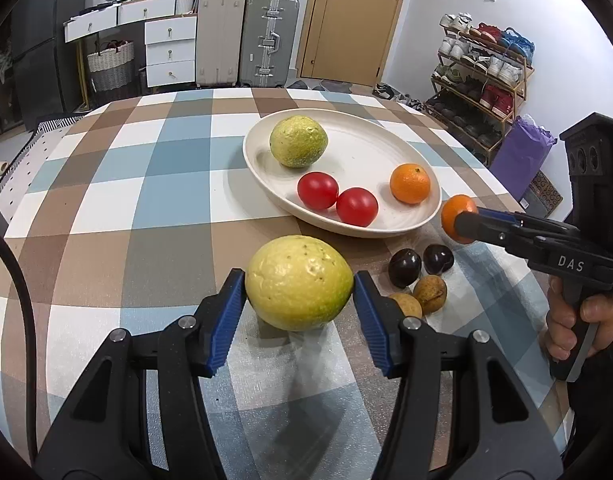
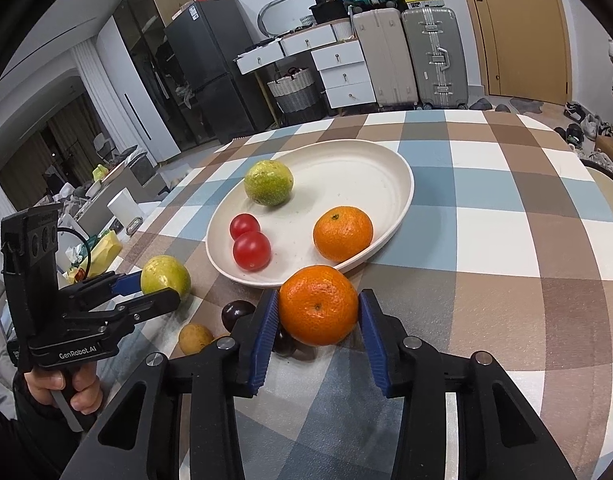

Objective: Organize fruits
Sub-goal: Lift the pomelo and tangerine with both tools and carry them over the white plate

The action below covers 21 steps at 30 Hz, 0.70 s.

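Blue finger pads of the left gripper (image 1: 299,284) pinched a big yellow-green fruit (image 1: 299,282) from both sides, just above the checked cloth on the bench (image 1: 154,184). Over in the right wrist view, the right gripper (image 2: 318,312) pinched an orange (image 2: 318,305) between its fingers, close to the near edge of the white plate (image 2: 402,196).

On the plate lay a green fruit (image 1: 298,141), two red tomatoes (image 1: 337,198) touching each other, and another orange (image 1: 410,183). Two dark plums (image 1: 420,265) and two small brown fruits (image 1: 420,298) sat on the cloth next to the plate, between the two grippers.

A hand (image 1: 578,324) gripped the handle of the right gripper. Another hand (image 2: 66,390) gripped the handle of the left one.
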Each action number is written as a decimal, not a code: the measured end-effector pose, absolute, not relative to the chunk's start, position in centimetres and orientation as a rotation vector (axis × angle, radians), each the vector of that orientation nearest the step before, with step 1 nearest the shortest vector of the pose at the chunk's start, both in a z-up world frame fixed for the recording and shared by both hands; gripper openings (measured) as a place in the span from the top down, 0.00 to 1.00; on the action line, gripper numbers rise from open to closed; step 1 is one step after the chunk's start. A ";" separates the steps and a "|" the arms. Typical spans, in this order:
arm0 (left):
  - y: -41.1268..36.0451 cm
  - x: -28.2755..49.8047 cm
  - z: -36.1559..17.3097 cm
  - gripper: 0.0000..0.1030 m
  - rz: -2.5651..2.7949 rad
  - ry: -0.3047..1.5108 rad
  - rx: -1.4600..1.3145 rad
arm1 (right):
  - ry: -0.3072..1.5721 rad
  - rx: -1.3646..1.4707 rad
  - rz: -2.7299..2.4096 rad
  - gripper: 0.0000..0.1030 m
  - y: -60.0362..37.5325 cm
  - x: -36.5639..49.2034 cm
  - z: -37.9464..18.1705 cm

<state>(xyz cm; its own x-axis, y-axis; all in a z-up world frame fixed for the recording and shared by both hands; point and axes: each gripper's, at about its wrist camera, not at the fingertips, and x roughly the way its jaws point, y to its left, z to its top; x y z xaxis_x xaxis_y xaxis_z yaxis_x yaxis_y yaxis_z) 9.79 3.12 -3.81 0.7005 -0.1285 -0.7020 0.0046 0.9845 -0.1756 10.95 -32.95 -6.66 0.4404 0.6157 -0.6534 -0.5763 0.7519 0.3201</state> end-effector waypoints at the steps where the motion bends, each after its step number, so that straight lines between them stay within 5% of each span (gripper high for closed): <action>1: 3.1 9.7 -3.7 0.49 -0.074 0.790 -0.166 | 0.831 0.052 0.740 0.60 -33.0 10.9 -6.6; 21: 2.5 9.7 -2.2 0.49 -0.074 0.744 -0.146 | 0.770 0.079 0.748 0.60 -33.6 10.8 -5.6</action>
<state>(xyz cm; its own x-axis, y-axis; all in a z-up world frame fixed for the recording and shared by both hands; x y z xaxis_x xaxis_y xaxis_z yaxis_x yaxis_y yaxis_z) 9.72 2.46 -2.16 0.7334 -0.1187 -0.6693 0.0154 0.9873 -0.1582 10.75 -33.61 -5.56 0.4775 0.6395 -0.6025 -0.5840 0.7434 0.3261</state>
